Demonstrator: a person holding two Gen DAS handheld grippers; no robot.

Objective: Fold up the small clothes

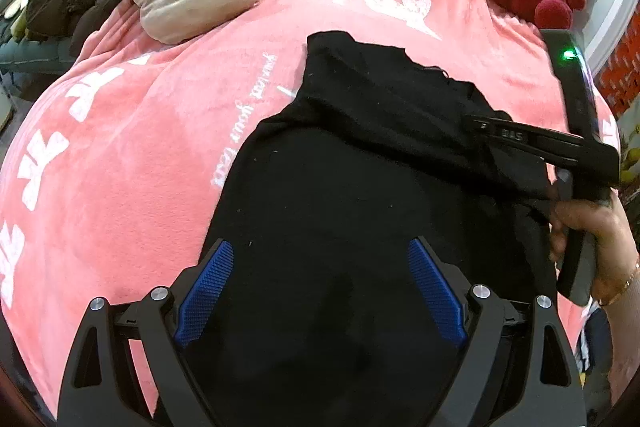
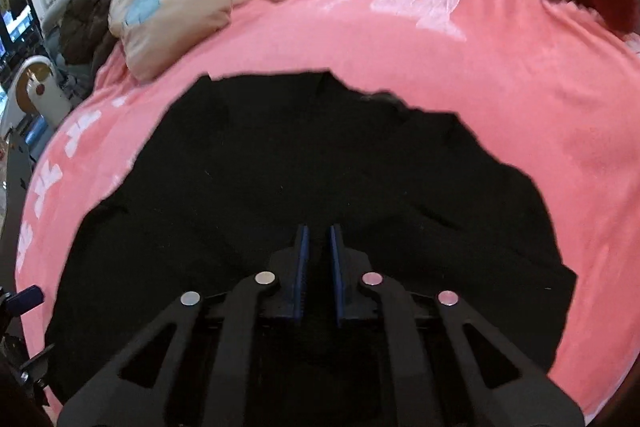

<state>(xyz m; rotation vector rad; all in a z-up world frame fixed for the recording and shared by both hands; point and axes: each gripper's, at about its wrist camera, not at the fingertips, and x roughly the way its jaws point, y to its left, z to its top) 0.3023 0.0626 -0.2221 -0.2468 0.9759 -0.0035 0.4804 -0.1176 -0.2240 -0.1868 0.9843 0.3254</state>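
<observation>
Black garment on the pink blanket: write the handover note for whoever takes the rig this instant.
Left hand-held gripper: wide open, holding nothing, over the near part of the black garment.
Right hand-held gripper: jaws almost together at the garment's right side; whether cloth is pinched cannot be told.
Garment: on the pink blanket, its far part apparently lying doubled over the rest.
Done: perhaps a first fold.
Left: the remaining folds, then smoothing flat.

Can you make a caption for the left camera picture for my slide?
Open left gripper hovers over a black garment on a pink blanket, right gripper alongside.
</observation>
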